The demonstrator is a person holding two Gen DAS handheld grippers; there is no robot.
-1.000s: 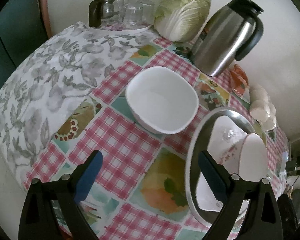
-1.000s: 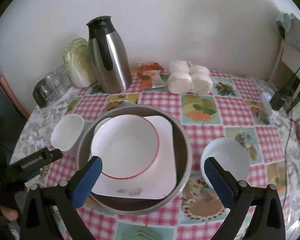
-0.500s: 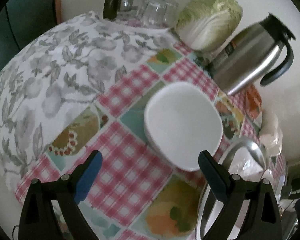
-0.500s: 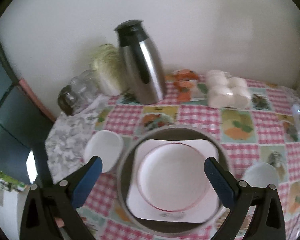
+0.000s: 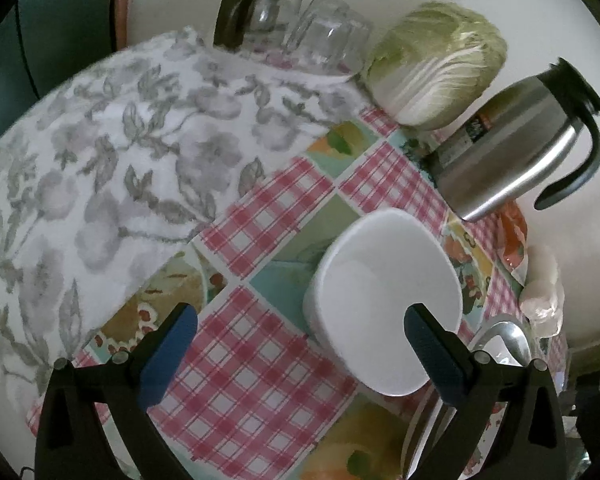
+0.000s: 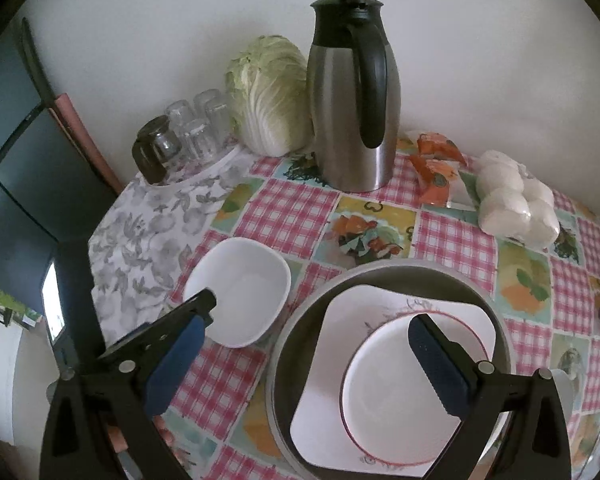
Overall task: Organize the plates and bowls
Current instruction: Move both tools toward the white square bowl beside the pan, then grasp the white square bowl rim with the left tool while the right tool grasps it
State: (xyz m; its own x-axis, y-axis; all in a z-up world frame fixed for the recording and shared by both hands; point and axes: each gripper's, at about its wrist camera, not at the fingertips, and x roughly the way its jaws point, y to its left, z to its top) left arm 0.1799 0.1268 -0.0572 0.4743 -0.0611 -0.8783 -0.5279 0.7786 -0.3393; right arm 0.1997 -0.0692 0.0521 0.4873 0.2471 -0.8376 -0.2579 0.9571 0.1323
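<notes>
Right wrist shows you plates (image 6: 384, 376) in a basin (image 6: 296, 344); left barely does. Jug label (image 5: 478, 126) unreadable. Both tools (image 5: 300, 354) (image 6: 306, 364) gape wide, empty.

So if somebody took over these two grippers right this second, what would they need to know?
Left gripper: open, empty, one finger over the white square bowl.
Right gripper: open, empty, above the metal basin.
Done: square plate and red-rimmed round plate lie stacked in the basin.
Left: the bowl sits on the tablecloth beside the basin; it likely goes in next.
</notes>
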